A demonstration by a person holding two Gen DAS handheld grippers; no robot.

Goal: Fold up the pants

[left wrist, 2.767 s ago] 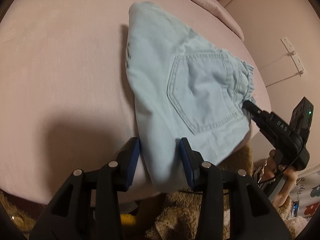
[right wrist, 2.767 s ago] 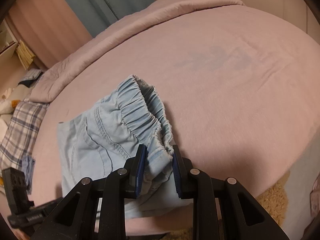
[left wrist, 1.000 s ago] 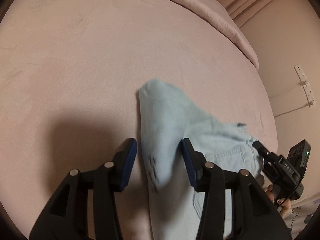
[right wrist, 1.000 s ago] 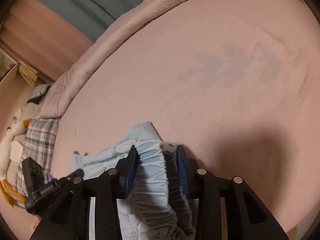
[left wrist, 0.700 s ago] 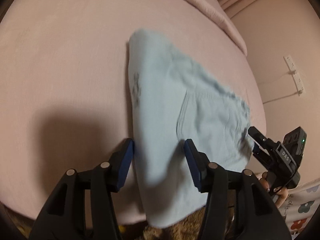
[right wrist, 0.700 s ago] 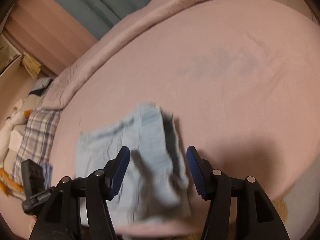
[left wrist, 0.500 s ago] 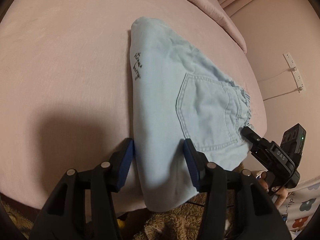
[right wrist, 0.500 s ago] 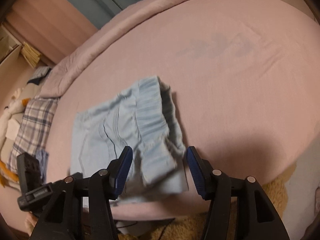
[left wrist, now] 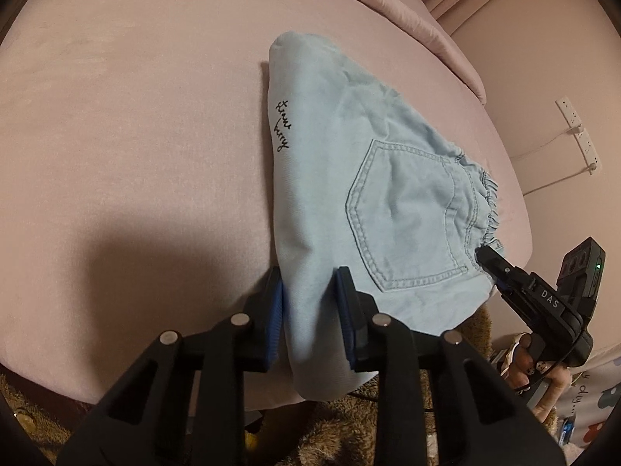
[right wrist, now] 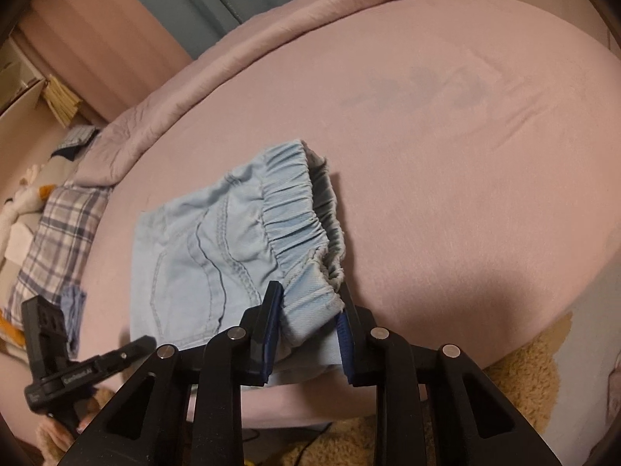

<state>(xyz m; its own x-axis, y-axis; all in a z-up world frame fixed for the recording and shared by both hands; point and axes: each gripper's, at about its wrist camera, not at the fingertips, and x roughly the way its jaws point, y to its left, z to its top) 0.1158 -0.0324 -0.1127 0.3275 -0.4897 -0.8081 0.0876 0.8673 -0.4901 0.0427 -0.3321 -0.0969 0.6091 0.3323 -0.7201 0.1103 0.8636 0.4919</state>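
Observation:
Light blue denim pants (left wrist: 368,209) lie folded on the pink bed (left wrist: 136,136), back pocket up, near the bed's front edge. My left gripper (left wrist: 309,310) is shut on the folded edge at the leg side. My right gripper (right wrist: 308,322) is shut on the elastic waistband (right wrist: 299,213) end. The pants also show in the right wrist view (right wrist: 202,256). The right gripper shows at the lower right of the left wrist view (left wrist: 485,256); the left gripper shows at the lower left of the right wrist view (right wrist: 143,343).
A rolled pink blanket (right wrist: 271,35) runs along the bed's far side. A plaid pillow (right wrist: 58,229) and a soft toy (right wrist: 27,194) lie at the left. A brown shaggy rug (right wrist: 516,388) is on the floor below the bed edge. A wall socket (left wrist: 574,116) is on the right.
Both grippers were open around the pants half a second ago; now both have closed on the cloth. The pants lie in much the same place near the bed's front edge.

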